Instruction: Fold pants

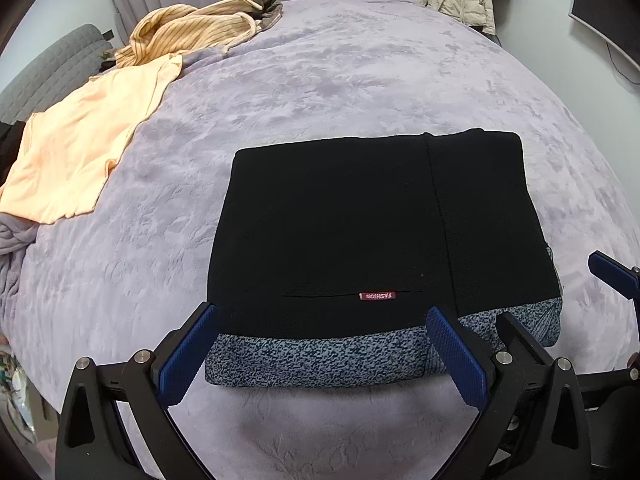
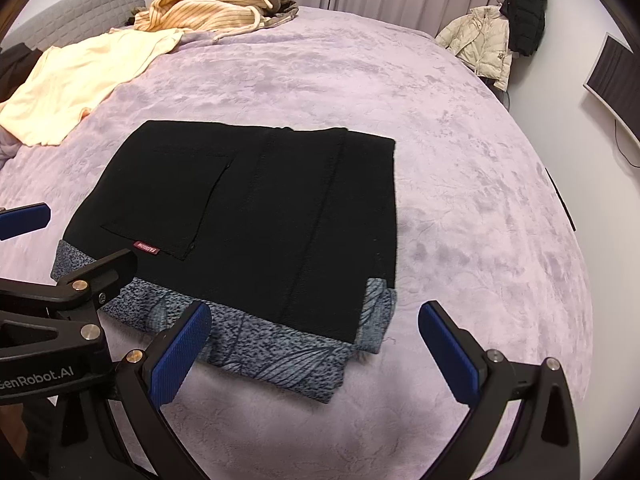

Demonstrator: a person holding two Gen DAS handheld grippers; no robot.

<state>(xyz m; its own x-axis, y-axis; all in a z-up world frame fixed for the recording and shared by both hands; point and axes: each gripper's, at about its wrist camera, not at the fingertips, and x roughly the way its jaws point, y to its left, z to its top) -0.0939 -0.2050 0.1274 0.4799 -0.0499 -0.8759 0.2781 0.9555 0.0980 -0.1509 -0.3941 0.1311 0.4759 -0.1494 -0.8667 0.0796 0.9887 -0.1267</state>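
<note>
Ribbed blue tongs (image 1: 322, 322) frame folded black pants (image 1: 360, 232).

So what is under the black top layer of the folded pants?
Under the black pants a speckled blue-grey fleece lining sticks out along the near edge, resting on the purple blanket. How many layers lie beneath stays covered.

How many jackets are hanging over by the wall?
2: a cream puffer jacket near the bed's far corner, and a black jacket just above and behind it. Others may be hidden beyond the picture's edge.
</note>
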